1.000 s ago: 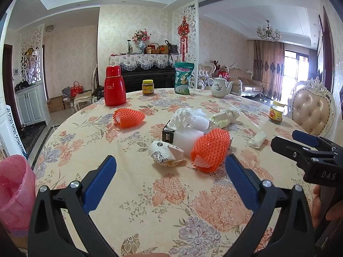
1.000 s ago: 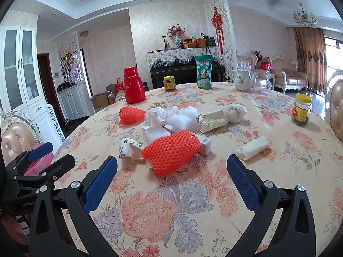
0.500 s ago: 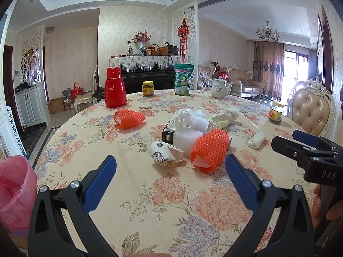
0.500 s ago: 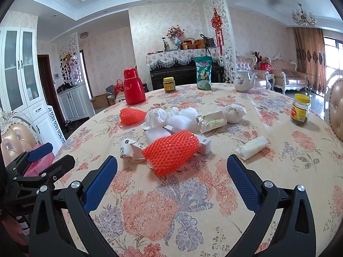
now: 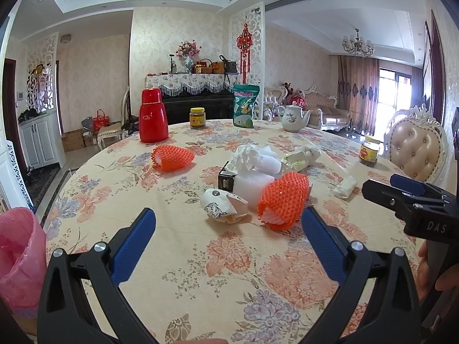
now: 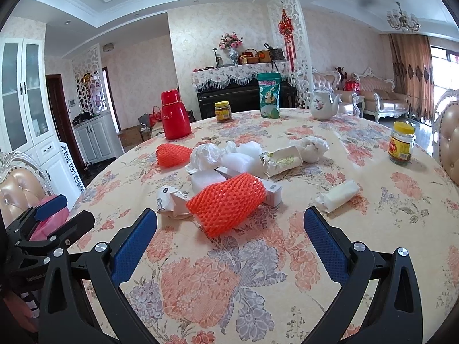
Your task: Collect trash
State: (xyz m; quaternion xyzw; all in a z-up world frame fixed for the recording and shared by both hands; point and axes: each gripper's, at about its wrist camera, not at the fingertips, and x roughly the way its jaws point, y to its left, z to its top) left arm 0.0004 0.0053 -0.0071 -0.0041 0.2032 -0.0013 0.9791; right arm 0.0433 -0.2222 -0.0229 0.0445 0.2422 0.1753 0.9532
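A pile of trash lies mid-table: an orange foam net (image 5: 284, 200) (image 6: 226, 202), a crumpled paper cup (image 5: 223, 206) (image 6: 172, 202), white foam (image 5: 249, 185), crumpled tissue (image 6: 208, 154), a small carton (image 6: 282, 159) and a black-ended box (image 5: 226, 179). A second orange net (image 5: 172, 157) (image 6: 172, 154) lies farther left. A white wrapper (image 5: 345, 186) (image 6: 338, 196) lies to the right. My left gripper (image 5: 228, 238) is open and empty, short of the pile. My right gripper (image 6: 229, 238) is open and empty, just before the orange net.
A pink-lined bin (image 5: 20, 255) stands off the table's left edge. A red flask (image 5: 153, 116), two jars (image 5: 197, 118) (image 6: 401, 146), a green bag (image 5: 243, 106) and a teapot (image 5: 294, 117) stand at the back of the flowered table (image 5: 200, 272). Padded chairs (image 5: 416, 149) flank it.
Both views have shifted very slightly; the trash has not moved and both grippers stay open.
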